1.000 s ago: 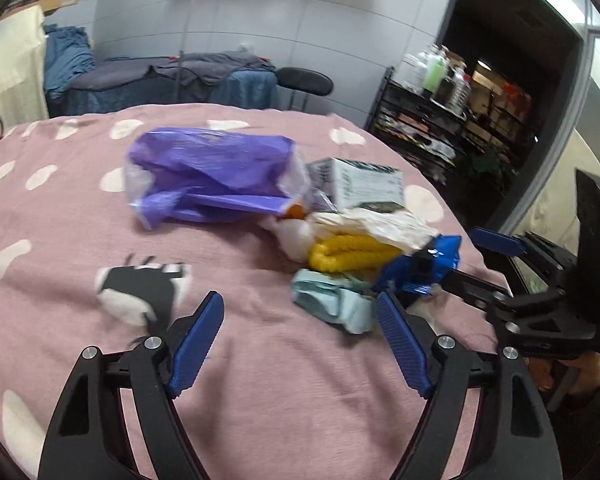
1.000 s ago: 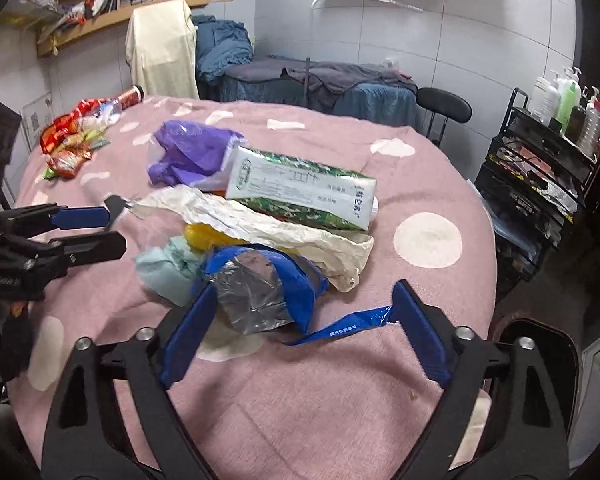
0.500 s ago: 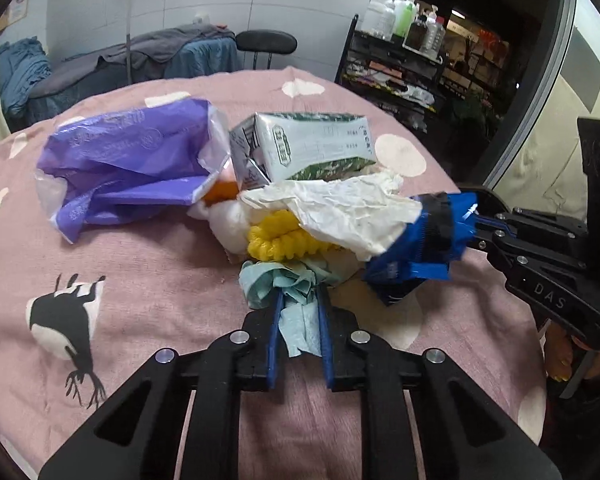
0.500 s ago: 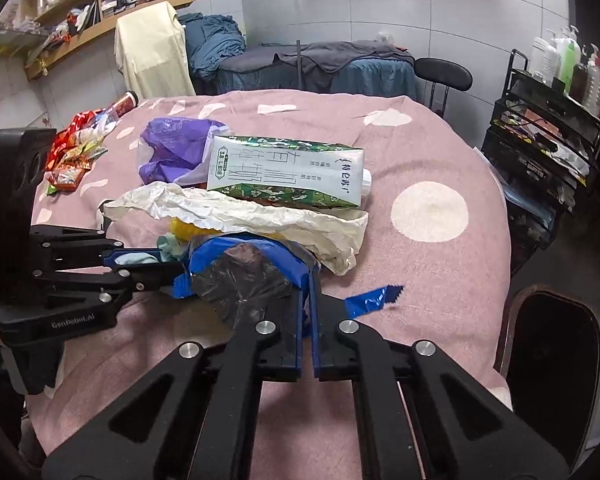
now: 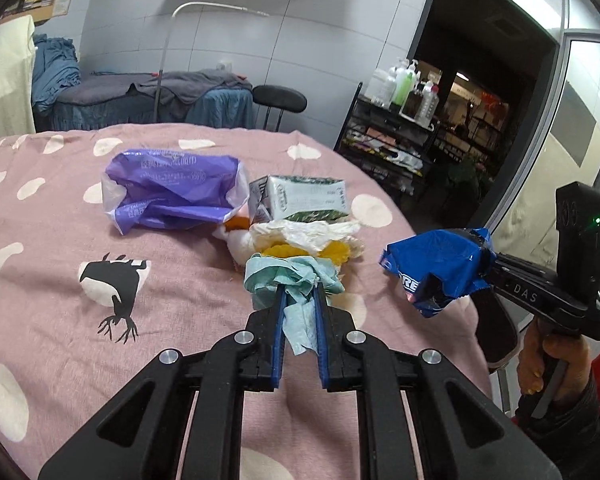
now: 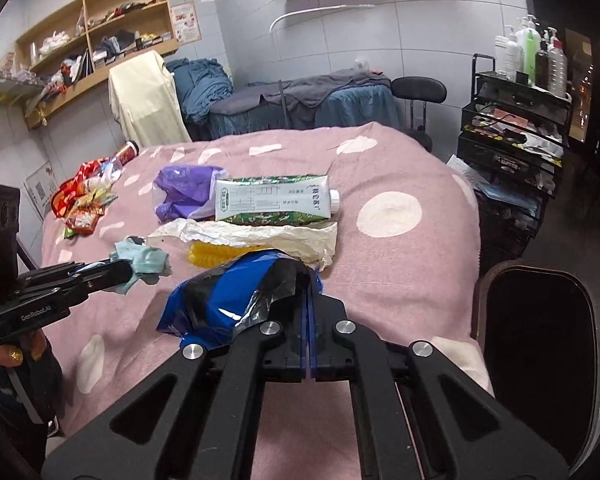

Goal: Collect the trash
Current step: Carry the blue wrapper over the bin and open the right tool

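My left gripper (image 5: 299, 294) is shut on a crumpled teal tissue (image 5: 292, 276) and holds it above the pink spotted cloth (image 5: 60, 280); the tissue also shows in the right wrist view (image 6: 142, 262). My right gripper (image 6: 309, 280) is shut on a blue snack wrapper (image 6: 236, 296), lifted off the cloth; the wrapper also shows in the left wrist view (image 5: 436, 268). On the cloth remain a purple plastic bag (image 5: 172, 192), a green-white carton (image 5: 304, 200), crumpled white paper (image 5: 312, 232) and a yellow ridged piece (image 6: 212, 254).
A dark bin (image 6: 536, 340) stands at the table's right edge. Red snack packets (image 6: 84, 200) and a can (image 6: 126, 152) lie at the far left. A black wire rack with bottles (image 6: 516, 120), a stool (image 6: 418, 92) and a covered bed (image 6: 300, 100) stand behind.
Both grippers closed from open, the left on the teal tissue and the right on the blue wrapper, and both have now lifted their pieces up off the pile.
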